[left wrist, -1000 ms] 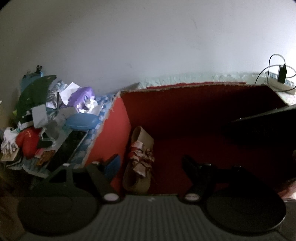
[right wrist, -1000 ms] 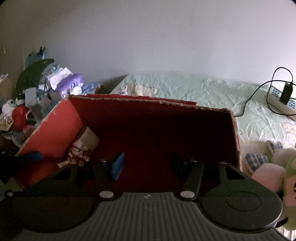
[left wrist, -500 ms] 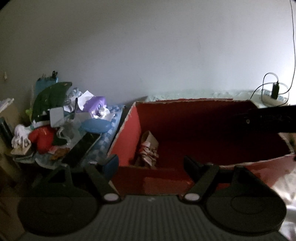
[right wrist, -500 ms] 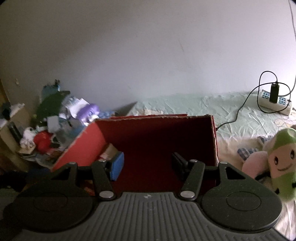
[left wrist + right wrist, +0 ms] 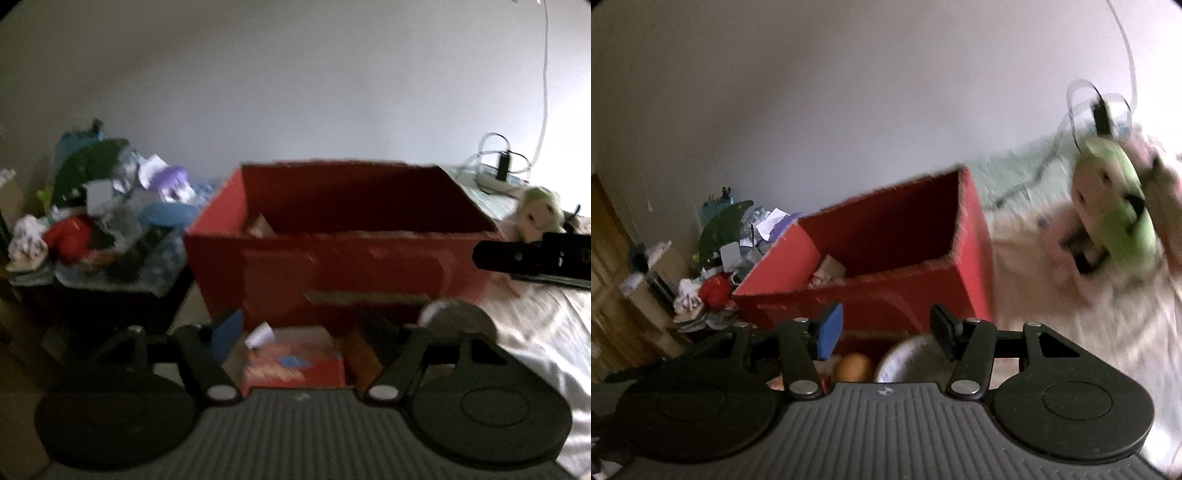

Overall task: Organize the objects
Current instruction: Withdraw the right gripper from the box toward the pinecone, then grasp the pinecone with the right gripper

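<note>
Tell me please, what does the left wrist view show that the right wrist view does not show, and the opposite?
Only the left wrist view shows the other gripper, a dark bar entering from the right, and a red printed packet lying between its open fingers. Only the right wrist view shows an orange round object below its open fingers and wooden furniture at far left. Both show the red box with an item inside, the cluttered pile to its left, the green and pink plush toy, the bed sheet and the power strip.

Both wrist views face the red box (image 5: pixel 343 254) (image 5: pixel 871 273) from nearby.
</note>
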Available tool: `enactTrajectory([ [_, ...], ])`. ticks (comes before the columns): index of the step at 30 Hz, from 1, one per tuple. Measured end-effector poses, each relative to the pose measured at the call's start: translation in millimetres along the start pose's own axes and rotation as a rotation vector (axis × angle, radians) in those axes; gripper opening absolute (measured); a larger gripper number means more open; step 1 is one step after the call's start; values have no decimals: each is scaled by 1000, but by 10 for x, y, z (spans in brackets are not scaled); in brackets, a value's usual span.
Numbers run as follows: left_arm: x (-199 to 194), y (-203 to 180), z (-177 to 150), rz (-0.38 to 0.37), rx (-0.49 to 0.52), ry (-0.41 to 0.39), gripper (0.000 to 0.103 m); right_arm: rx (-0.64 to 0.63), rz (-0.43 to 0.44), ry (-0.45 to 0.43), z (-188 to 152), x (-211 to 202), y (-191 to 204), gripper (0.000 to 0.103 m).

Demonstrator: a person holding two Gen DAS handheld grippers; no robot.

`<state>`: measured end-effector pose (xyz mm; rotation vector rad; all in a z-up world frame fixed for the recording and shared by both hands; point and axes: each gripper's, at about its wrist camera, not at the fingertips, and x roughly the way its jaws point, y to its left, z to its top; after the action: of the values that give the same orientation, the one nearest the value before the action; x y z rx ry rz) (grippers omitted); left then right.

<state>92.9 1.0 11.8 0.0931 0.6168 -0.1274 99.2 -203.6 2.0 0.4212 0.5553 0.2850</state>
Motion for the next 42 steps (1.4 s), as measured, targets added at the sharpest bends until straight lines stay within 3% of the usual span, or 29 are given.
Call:
enactTrajectory([
  [7,-74,-257,-322,-133,56,42,66,62,13,90,-315,-49,-291,47],
  [11,-96,-383,-498,-235,90,56,66,119,76,155,-421,-68,-449,47],
  [18,38,-553,-662,-326,143,83,70,195,168,247,-553,-1,-586,47],
  [20,48,-570,-677,-331,147,67,75,195,179,256,-556,7,-586,47],
  [26,105,-622,-686,-364,138,77,74,197,205,295,-602,67,-614,49],
  [32,259,-674,-734,-402,116,135,53,207,210,327,-658,150,-632,52],
  [42,270,-628,-791,-430,79,134,50,240,241,339,-721,137,-701,43],
])
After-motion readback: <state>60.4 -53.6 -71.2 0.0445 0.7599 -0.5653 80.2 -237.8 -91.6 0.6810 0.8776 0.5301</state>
